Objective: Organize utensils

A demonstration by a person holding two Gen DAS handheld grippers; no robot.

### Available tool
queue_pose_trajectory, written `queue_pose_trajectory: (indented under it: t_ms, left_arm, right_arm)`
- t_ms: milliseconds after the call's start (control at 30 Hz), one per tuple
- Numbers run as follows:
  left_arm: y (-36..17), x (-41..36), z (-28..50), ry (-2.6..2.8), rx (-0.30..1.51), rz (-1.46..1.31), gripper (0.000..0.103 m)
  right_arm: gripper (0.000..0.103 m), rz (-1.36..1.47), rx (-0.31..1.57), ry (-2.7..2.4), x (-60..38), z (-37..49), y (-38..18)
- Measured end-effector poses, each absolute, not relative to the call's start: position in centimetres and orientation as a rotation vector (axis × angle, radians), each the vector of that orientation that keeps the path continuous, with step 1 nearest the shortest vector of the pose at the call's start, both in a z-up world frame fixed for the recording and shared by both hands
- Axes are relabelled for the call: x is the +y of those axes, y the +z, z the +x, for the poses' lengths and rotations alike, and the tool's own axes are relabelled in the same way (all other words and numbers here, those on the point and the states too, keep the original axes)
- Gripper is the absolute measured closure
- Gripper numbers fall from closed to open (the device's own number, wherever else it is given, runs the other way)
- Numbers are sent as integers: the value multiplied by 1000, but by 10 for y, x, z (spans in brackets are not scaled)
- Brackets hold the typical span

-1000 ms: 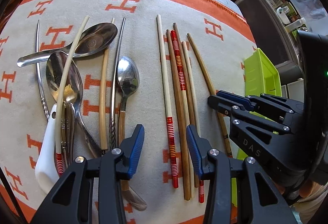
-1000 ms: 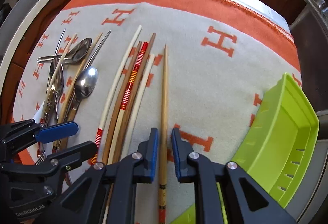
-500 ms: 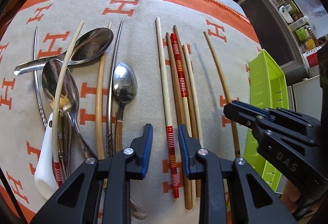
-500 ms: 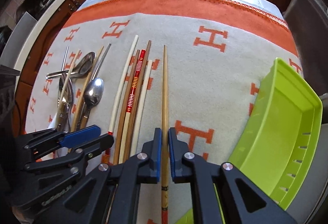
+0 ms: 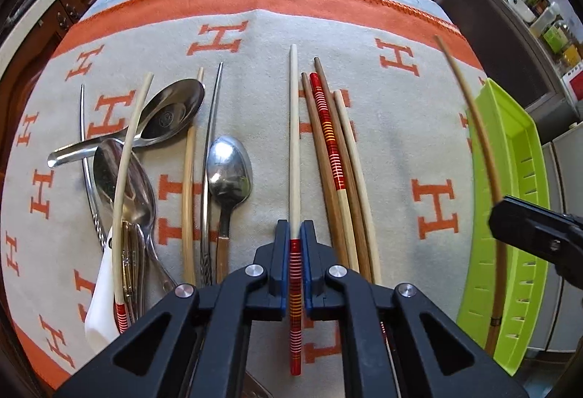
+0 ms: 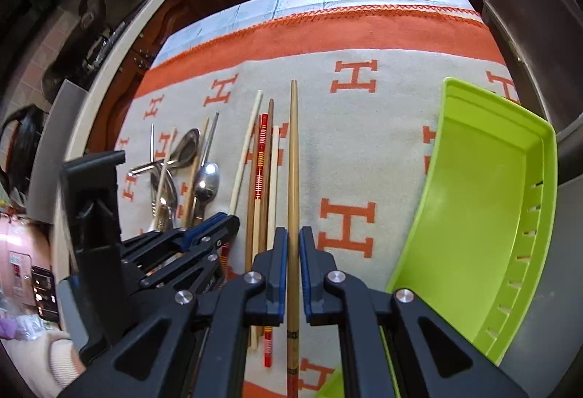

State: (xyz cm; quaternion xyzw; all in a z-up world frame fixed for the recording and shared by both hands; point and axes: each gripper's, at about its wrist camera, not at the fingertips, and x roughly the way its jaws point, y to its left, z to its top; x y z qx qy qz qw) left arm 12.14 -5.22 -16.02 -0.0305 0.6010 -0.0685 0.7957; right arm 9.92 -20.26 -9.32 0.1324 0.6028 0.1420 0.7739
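Observation:
My left gripper (image 5: 295, 234) is shut on a cream chopstick with a red striped end (image 5: 294, 143), which lies along the cloth. My right gripper (image 6: 293, 241) is shut on a tan bamboo chopstick (image 6: 293, 157) and holds it lifted above the cloth; in the left wrist view this chopstick (image 5: 481, 143) hangs beside the green tray (image 5: 521, 157). Several more chopsticks (image 5: 335, 157) lie right of my left gripper. Spoons (image 5: 229, 172) and other cutlery lie in a heap at the left.
The green slotted tray (image 6: 484, 186) stands at the right edge of the beige and orange cloth (image 6: 364, 128). A white ceramic spoon (image 5: 100, 292) lies at the near left. Dark wooden cabinets run behind the table.
My left gripper has closed on the cream chopstick. My right gripper has closed on the tan chopstick and lifted it, moving right toward the green tray.

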Motion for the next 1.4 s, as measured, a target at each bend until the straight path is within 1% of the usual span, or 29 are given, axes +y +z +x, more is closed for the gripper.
queue_pose_trajectory:
  t_ms: [133, 267, 467, 667, 800, 833, 867, 933, 967, 1033, 1067, 1133, 1167, 1233, 1300, 1400]
  left_arm:
    - [-144, -38, 119, -146, 1281, -104, 100]
    - [-111, -38, 116, -200, 1250, -147, 100]
    - [-64, -71, 111, -374, 1216, -148, 100]
    - [-55, -144, 95, -535, 1239, -79, 99]
    - [-69, -180, 83, -595, 1294, 1, 99]
    - [-76, -185, 82, -597, 1320, 15, 97]
    - [-80, -187, 78, -591, 1335, 23, 95]
    - [-87, -186, 76, -571, 1362, 24, 81]
    - [-88, -183, 76, -559, 1363, 18, 76]
    - [-85, -176, 74, -530, 1350, 4, 57]
    - [-82, -173, 74, -513, 1339, 2, 53]
    - [-75, -164, 70, -461, 1295, 18, 38]
    - [-73, -160, 69, -435, 1271, 30, 35]
    - [-70, -153, 67, -391, 1233, 55, 26]
    - [-71, -144, 65, -354, 1219, 80, 23]
    - [-76, -130, 64, -299, 1224, 88, 23]
  right_arm:
    - [97, 358, 1284, 307, -219, 93, -79]
    - [97, 414, 1269, 273, -242, 86, -67]
    - [97, 454, 1252, 157, -284, 75, -65]
    - [96, 498, 1269, 55, -314, 68, -78]
    - [95, 508, 1304, 5, -326, 64, -89]
    - [95, 503, 1304, -9, -329, 62, -89]
    - [95, 496, 1296, -19, -332, 59, -88]
    - [95, 470, 1280, -31, -335, 53, -85]
    - [95, 451, 1273, -41, -335, 51, -82]
    - [92, 409, 1260, -65, -338, 46, -80]
    - [90, 388, 1256, -77, -339, 45, -80]
    - [86, 360, 1258, -94, -341, 42, -83]
    - [86, 356, 1264, -99, -342, 41, -85]
    - [86, 363, 1280, -97, -343, 39, -90]
    - [86, 364, 1294, -95, -343, 37, -95]
    - [86, 349, 1316, -92, -339, 36, -102]
